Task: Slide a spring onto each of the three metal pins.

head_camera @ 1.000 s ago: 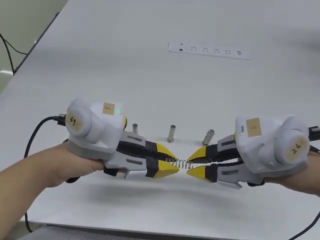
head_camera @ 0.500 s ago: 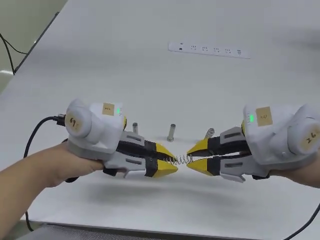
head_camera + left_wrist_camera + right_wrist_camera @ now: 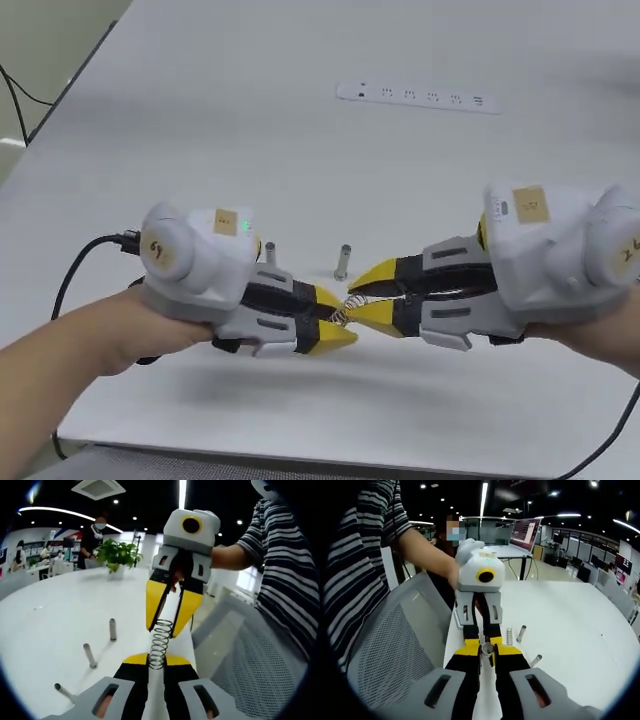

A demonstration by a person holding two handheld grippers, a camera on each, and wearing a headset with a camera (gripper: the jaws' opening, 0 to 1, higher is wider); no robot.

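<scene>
A small metal spring point(image 3: 345, 308) spans the gap between my two grippers, tilted, just above the table's near edge. My left gripper point(image 3: 338, 322) is shut on its lower end point(image 3: 156, 661). My right gripper point(image 3: 360, 300) meets it tip to tip, jaws closed on the spring's other end point(image 3: 487, 649). Behind the tips stand two bare metal pins point(image 3: 270, 254) point(image 3: 343, 262). A third pin wearing a spring point(image 3: 510, 636) stands beside a bare pin point(image 3: 521, 633); in the head view the right gripper covers it.
The white table point(image 3: 300, 150) stretches away behind the pins. A white power strip point(image 3: 418, 100) lies far back. A black cable point(image 3: 75, 275) trails from the left gripper. A grey mesh chair point(image 3: 395, 655) stands at the table's near side.
My right gripper has moved left, closer to the left one, and now covers the pin with the spring. The spring between the tips is shorter and more tilted. The left gripper has barely moved.
</scene>
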